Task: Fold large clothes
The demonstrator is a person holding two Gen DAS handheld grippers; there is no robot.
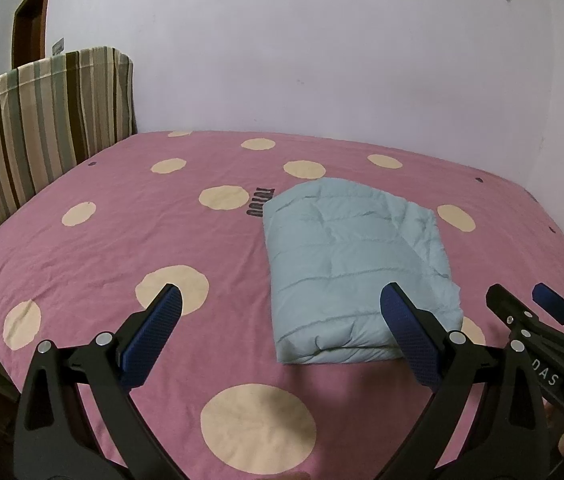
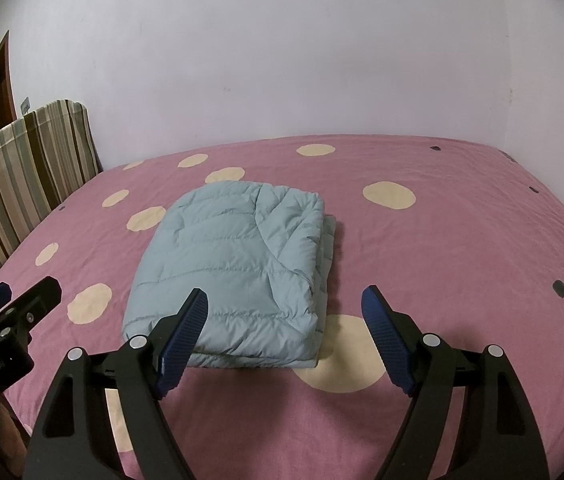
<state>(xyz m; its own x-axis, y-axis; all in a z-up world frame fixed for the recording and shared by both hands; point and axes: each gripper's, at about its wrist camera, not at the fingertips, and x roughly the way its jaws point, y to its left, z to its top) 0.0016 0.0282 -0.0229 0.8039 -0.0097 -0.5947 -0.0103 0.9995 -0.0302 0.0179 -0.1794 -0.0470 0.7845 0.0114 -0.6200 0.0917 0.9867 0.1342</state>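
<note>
While both the left tool (image 1: pixel 279 322) and right tool (image 2: pixel 284 320) gape empty, the jacket (image 2: pixel 229 276) on the bed (image 2: pixel 462 240) looks folded, yet its loose layers at 3 o'clock might spring open.

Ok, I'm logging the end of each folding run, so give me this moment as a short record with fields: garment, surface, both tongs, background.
garment: pale blue quilted jacket, folded into a thick rectangle, lying flat
surface: pink bedsheet with cream dots
left tongs: open, empty, above the sheet
right tongs: open, empty, not touching the jacket
background: striped cushion standing upright at the bed's left edge; plain wall
</note>
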